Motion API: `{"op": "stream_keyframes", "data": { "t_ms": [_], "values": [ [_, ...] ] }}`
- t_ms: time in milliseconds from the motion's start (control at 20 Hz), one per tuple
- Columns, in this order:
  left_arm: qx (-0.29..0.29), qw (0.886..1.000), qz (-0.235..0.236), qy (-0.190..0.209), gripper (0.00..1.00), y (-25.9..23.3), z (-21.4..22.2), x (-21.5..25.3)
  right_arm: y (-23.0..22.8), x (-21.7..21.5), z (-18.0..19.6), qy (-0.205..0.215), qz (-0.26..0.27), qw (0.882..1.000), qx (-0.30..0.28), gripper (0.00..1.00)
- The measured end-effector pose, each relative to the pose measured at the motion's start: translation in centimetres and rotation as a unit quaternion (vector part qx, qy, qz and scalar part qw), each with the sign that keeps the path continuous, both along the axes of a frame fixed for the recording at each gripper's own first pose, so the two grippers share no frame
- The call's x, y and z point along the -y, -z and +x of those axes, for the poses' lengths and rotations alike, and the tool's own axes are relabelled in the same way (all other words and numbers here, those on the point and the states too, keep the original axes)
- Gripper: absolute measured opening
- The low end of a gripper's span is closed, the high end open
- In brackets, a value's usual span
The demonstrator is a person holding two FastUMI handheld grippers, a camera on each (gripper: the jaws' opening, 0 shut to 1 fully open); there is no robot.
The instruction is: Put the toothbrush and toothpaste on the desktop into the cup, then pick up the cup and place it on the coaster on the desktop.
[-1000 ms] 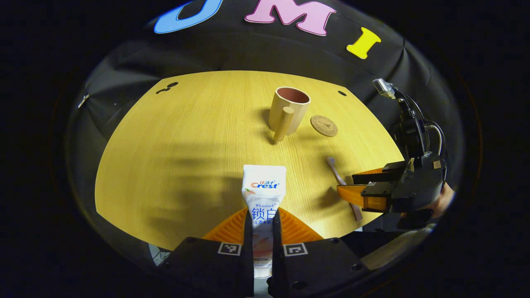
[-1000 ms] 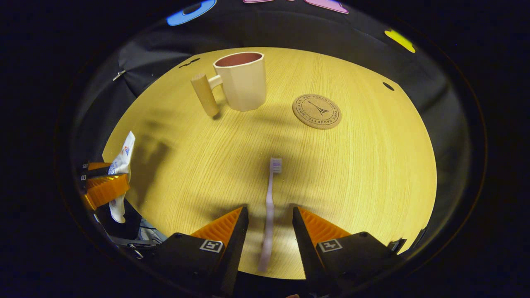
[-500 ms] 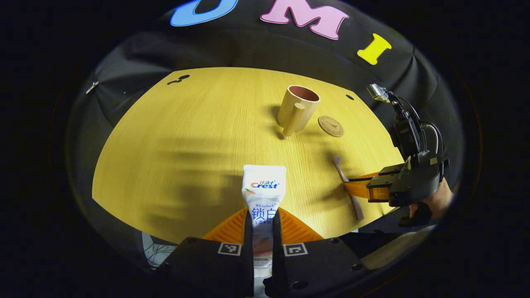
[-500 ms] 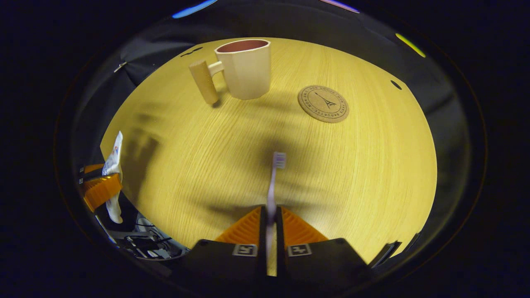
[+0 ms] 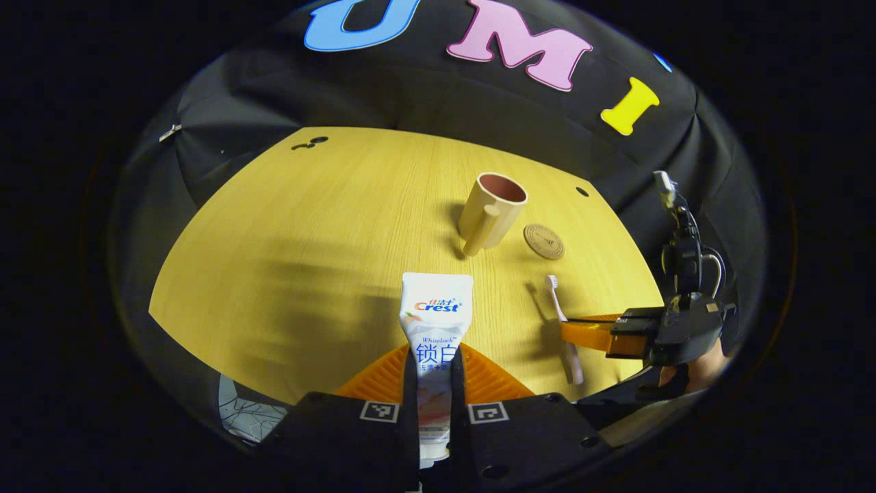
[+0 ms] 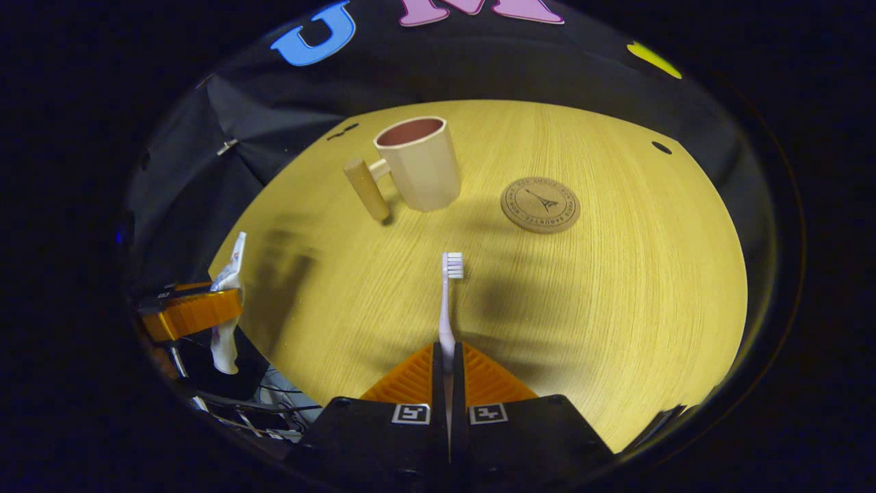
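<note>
Left gripper [image 5: 434,363] clamps the toothpaste [image 5: 435,322]; right gripper [image 6: 445,356] pinches the toothbrush [image 6: 448,301], seemingly lifted clear. The cup [image 6: 419,164] stands empty beside the coaster [image 6: 540,205]; a long brush could tip it.

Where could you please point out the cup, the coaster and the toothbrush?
cup [image 6: 424,171], right gripper view, on its outer wall.
coaster [image 6: 540,205], right gripper view, on its printed middle.
toothbrush [image 6: 446,301], right gripper view, on its neck below the bristles.
</note>
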State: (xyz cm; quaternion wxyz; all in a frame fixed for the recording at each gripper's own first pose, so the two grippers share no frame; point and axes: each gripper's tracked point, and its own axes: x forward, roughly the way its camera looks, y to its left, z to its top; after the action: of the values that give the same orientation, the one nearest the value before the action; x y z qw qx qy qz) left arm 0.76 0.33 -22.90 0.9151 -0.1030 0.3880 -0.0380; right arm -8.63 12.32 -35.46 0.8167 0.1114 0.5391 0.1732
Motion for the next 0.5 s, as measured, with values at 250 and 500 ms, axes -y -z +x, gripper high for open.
{"op": "stream_keyframes", "data": {
  "t_ms": [250,500],
  "values": [
    [0.072,0.997,-0.014,0.012,0.22,-4.3,2.6,1.0,-5.7,0.4,3.3,0.022,0.080,0.994,0.074,0.06],
    [0.173,0.983,-0.048,0.031,0.27,-11.6,7.7,4.1,-10.1,1.8,5.1,0.033,0.131,0.982,0.129,0.06]
  ]
}}
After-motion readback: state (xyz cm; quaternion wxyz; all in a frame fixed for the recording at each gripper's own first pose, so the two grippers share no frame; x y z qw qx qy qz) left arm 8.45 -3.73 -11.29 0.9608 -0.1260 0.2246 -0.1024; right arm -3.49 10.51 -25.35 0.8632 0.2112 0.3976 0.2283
